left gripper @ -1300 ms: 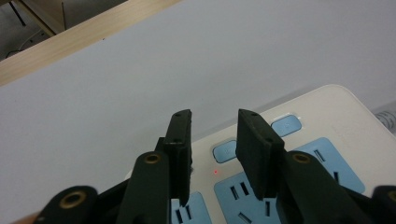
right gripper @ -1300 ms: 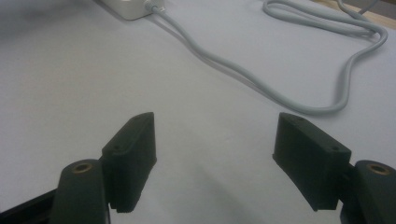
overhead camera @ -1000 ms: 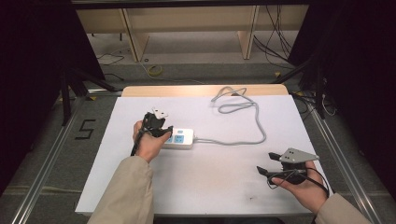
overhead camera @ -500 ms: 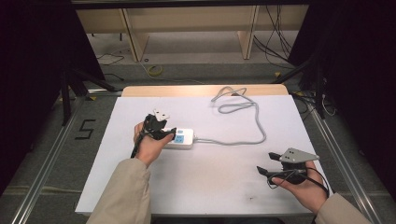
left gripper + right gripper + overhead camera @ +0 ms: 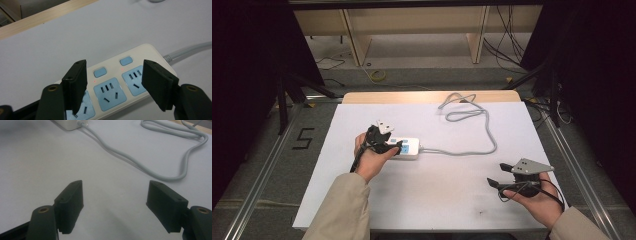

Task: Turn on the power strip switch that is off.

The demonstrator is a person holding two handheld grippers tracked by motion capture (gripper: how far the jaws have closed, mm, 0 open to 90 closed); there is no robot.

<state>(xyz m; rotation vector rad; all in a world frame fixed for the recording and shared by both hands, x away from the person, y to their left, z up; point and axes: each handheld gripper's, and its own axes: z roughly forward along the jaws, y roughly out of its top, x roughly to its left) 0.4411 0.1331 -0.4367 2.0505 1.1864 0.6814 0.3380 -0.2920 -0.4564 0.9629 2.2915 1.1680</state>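
Note:
A white power strip (image 5: pixel 408 148) with light blue sockets and switches (image 5: pixel 108 93) lies left of centre on the white table. Its grey cable (image 5: pixel 482 135) loops toward the table's far edge; that cable (image 5: pixel 140 162) also crosses the right gripper view. My left gripper (image 5: pixel 393 146) hovers right over the strip, open, with its jaws on either side of the middle socket and tiny red lights glowing by the switches. My right gripper (image 5: pixel 498 175) is held low over bare table at the front right, open and holding nothing.
The white table sheet (image 5: pixel 437 200) ends at a wooden strip (image 5: pixel 412 97) along the far edge. Metal rails (image 5: pixel 257 170) run along both sides of the table. Wooden shelving and loose cables (image 5: pixel 377 75) lie on the floor beyond.

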